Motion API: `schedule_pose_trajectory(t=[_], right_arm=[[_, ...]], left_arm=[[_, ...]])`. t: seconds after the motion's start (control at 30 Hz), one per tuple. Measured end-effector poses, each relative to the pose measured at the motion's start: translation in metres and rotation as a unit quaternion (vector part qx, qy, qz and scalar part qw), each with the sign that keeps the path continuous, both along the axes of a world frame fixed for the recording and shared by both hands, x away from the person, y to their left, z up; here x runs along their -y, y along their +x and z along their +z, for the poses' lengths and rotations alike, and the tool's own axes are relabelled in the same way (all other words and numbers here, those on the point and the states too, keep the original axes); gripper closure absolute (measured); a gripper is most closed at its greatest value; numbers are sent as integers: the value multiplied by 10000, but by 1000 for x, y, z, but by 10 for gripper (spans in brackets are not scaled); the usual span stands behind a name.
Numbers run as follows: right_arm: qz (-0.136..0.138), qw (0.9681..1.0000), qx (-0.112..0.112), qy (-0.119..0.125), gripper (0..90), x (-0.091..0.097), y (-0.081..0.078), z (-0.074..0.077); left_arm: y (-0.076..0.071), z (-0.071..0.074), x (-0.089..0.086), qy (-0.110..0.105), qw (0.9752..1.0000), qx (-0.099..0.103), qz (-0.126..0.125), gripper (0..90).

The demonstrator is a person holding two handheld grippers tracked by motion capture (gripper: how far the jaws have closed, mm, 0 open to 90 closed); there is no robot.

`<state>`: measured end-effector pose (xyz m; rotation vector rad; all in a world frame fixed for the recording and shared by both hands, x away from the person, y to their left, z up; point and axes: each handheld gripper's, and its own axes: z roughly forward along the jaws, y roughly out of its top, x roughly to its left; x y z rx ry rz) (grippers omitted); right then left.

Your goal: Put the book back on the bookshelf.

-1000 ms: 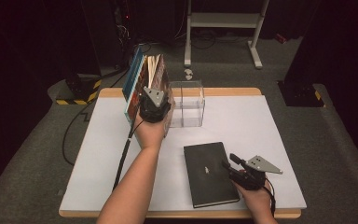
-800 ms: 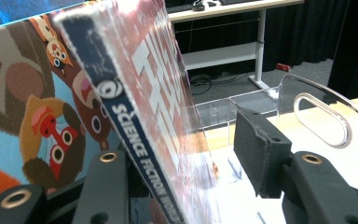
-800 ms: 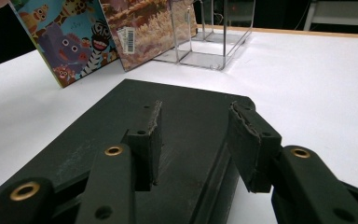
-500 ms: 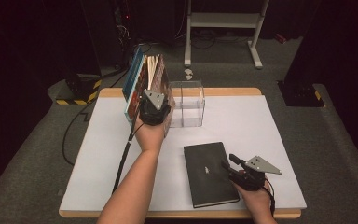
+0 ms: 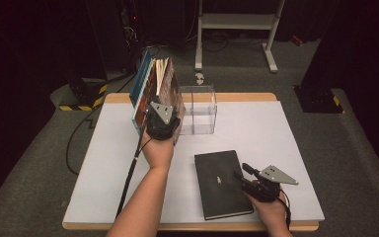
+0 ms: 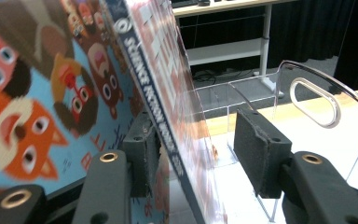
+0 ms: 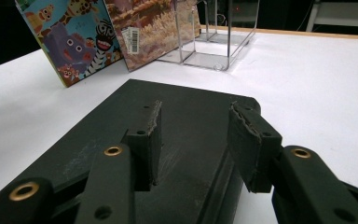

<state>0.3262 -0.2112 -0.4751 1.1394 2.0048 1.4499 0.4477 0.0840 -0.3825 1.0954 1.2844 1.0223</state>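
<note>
- At the table's far left, left gripper [image 5: 162,120] up against a leaning stack of picture books [image 5: 154,91], jaws about half open.
- Between those jaws, seen from the left gripper view, the lower edge of a book [image 6: 165,112] with a blue spine; left pad [image 6: 142,158] against its cartoon-animal cover, right pad [image 6: 261,156] standing apart from it, so no firm grip to be told.
- Just to the right of that gripper, a clear acrylic holder [image 5: 197,109], its handle cut-out [image 6: 314,102] beyond the right pad.
- Near the table's front edge, right gripper [image 5: 241,174] low over a black notebook [image 5: 221,182], jaws partly open.
- Beneath both right-gripper pads [image 7: 147,140], the notebook's dark cover [image 7: 168,121], lying flat on the white table [image 5: 286,133]; nothing clamped between them.
- Well beyond the right gripper, the leaning books [image 7: 74,37] and the holder [image 7: 209,32].
</note>
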Motion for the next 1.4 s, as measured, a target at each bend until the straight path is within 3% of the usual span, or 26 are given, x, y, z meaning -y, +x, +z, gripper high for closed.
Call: schedule_pose_trajectory(t=[0.53,0.93,1.2,1.4], right_arm=[[5,10000,-22,-14,546,-1,0,-1],[13,10000,-18,-24,545,-1,0,-1],[23,10000,-20,-35,545,-2,0,-2],[37,10000,-44,-55,544,-2,0,-2]], left_arm=[[-34,1,-4,26,9998,81,-166,509],[-64,4,0,-64,9986,180,-501,510],[-82,-5,-6,-123,9970,65,-761,508],[-92,-18,-14,-246,9945,-44,-1021,490]])
